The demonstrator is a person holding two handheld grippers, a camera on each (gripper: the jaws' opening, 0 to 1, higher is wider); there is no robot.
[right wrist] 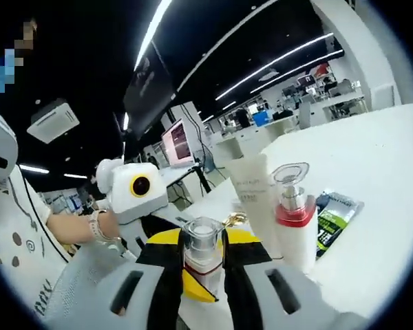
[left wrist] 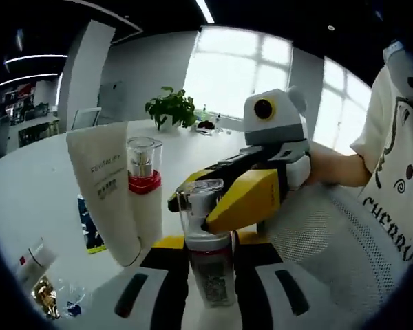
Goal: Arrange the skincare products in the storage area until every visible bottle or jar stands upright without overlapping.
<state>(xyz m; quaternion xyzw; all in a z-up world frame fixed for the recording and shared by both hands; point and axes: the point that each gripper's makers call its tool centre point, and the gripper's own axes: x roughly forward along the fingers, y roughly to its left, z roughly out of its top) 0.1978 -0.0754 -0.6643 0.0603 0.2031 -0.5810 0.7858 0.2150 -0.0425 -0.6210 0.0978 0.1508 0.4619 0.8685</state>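
Two sets of tongs meet on one clear plastic bottle with a transparent cap and a red band (left wrist: 208, 247), which stands upright in mid-frame, at the near edge of the white desk (left wrist: 34, 185). In the left gripper view, the left tongs (left wrist: 210, 292) rise from the bottom with black and white jaws on either side of the bottle's lower body, pressed against it. The right tongs (left wrist: 193, 206), yellow and black, reach in from the right and close on the bottle's clear cap. In the right gripper view, the same bottle (right wrist: 202, 251) sits clamped between the right tongs (right wrist: 202, 271), and the left tongs (right wrist: 193, 282) show just below, yellow and black.

Just beside the bottle stand a tall white squeeze tube with grey lettering (left wrist: 107, 192), balanced on its cap and leaning slightly, and a white pump bottle with a red collar and clear cap (left wrist: 144, 196), upright and touching the tube. Behind them a dark green and blue sachet (left wrist: 89, 227) lies flat. Near the desk's front left edge a small white tube with a red mark (left wrist: 33, 261) lies on its side, next to a crinkled clear wrapper with gold contents (left wrist: 48, 297).

A person's arm (left wrist: 337, 168) in a white printed T-shirt holds the right tongs. A green potted plant (left wrist: 171, 108) stands farther back on the desk.
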